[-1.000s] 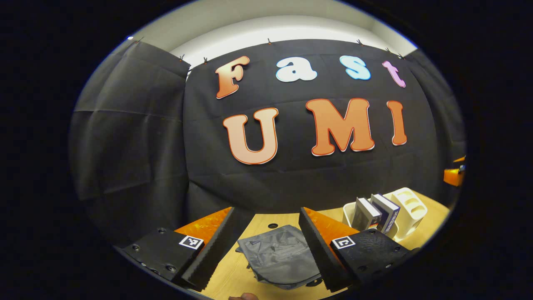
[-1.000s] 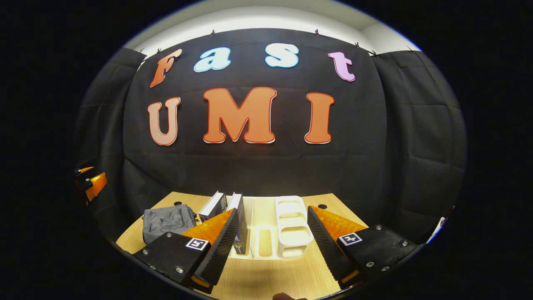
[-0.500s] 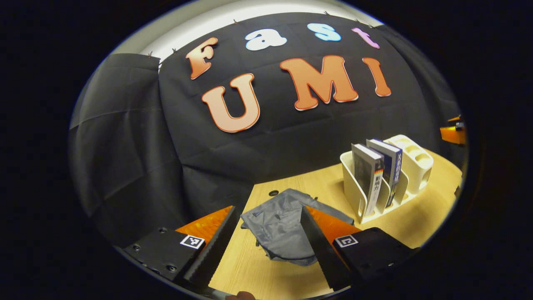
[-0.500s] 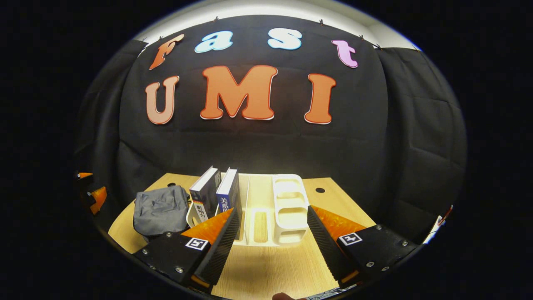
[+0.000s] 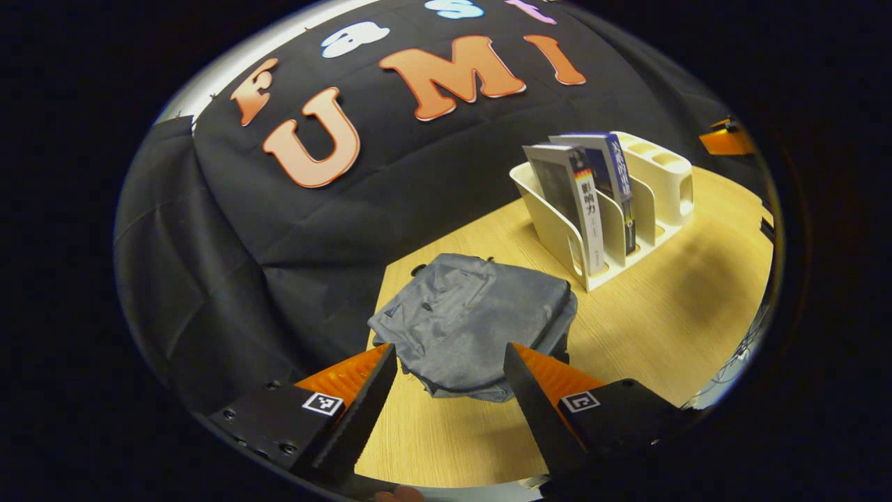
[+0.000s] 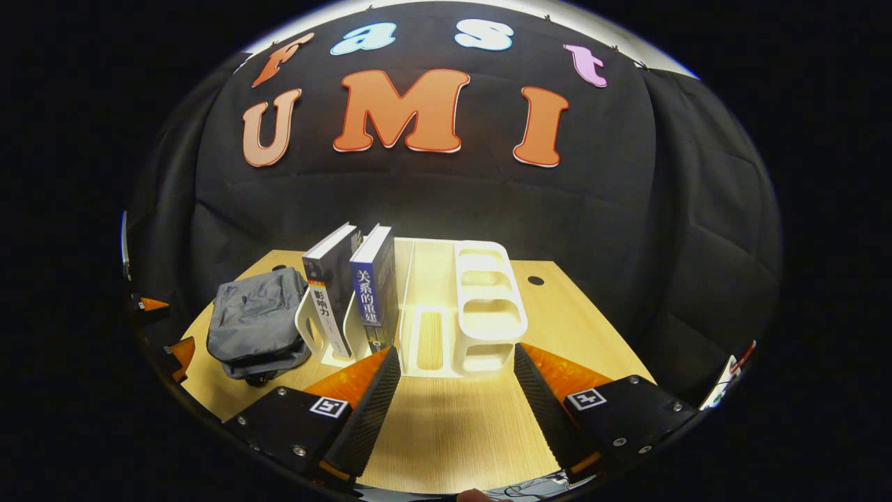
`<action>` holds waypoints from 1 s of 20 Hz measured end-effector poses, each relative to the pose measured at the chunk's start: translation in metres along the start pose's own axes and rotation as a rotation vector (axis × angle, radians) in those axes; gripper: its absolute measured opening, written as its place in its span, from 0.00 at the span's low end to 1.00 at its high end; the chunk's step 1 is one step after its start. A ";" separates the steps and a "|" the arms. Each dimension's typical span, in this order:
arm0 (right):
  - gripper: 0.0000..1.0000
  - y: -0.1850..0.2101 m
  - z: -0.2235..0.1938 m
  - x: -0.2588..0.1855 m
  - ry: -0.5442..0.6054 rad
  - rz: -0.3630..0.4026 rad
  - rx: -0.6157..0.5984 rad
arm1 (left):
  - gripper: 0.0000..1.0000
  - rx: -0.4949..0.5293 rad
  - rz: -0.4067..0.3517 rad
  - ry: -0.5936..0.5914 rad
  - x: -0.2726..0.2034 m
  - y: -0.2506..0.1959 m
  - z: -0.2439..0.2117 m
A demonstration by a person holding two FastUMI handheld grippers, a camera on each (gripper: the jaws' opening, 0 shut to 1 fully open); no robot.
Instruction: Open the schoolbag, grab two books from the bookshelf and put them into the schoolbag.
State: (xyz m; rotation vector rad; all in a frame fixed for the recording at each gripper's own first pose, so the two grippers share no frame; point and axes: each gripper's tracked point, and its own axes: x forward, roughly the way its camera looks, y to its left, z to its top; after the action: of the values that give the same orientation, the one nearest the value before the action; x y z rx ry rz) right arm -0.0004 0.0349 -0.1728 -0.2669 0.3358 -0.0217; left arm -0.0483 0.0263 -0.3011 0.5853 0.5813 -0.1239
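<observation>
A grey schoolbag (image 5: 474,324) (image 6: 256,326) lies flat and zipped on the wooden table (image 5: 662,314). My left gripper (image 5: 449,359) hovers open just above the bag's near edge, nothing between its fingers. A white bookshelf (image 5: 613,209) (image 6: 460,307) stands to the bag's right, holding two upright books: a dark-covered book (image 5: 568,195) (image 6: 326,293) and a blue-spined book (image 5: 617,174) (image 6: 373,286). My right gripper (image 6: 456,362) is open over the table in front of the bookshelf, apart from it.
Black cloth walls close the booth behind and at both sides of the table (image 6: 446,425). The shelf's right part has open pen compartments (image 6: 484,300). The other gripper's fingers (image 6: 171,345) show at the left edge of the right gripper view.
Both grippers tilted downward and rose, bringing the table into fuller view. The left gripper moved closer over the schoolbag. Bag and books have not moved.
</observation>
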 end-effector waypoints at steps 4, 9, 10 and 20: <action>0.98 -0.002 -0.024 0.001 0.052 -0.014 -0.014 | 0.97 0.103 -0.047 0.023 0.020 -0.023 -0.016; 0.98 -0.007 -0.047 0.003 0.115 -0.019 -0.014 | 0.98 0.240 -0.077 0.047 0.056 -0.044 -0.027; 0.98 -0.009 -0.047 0.004 0.120 -0.023 -0.018 | 0.98 0.257 -0.085 0.052 0.063 -0.048 -0.029; 0.98 -0.026 -0.051 -0.005 0.138 -0.056 -0.043 | 0.85 0.375 -0.147 0.088 0.099 -0.068 -0.023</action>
State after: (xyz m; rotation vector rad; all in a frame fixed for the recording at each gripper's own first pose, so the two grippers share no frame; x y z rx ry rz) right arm -0.0208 -0.0028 -0.2104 -0.3184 0.4659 -0.0881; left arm 0.0041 -0.0126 -0.4044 0.9147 0.6929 -0.3518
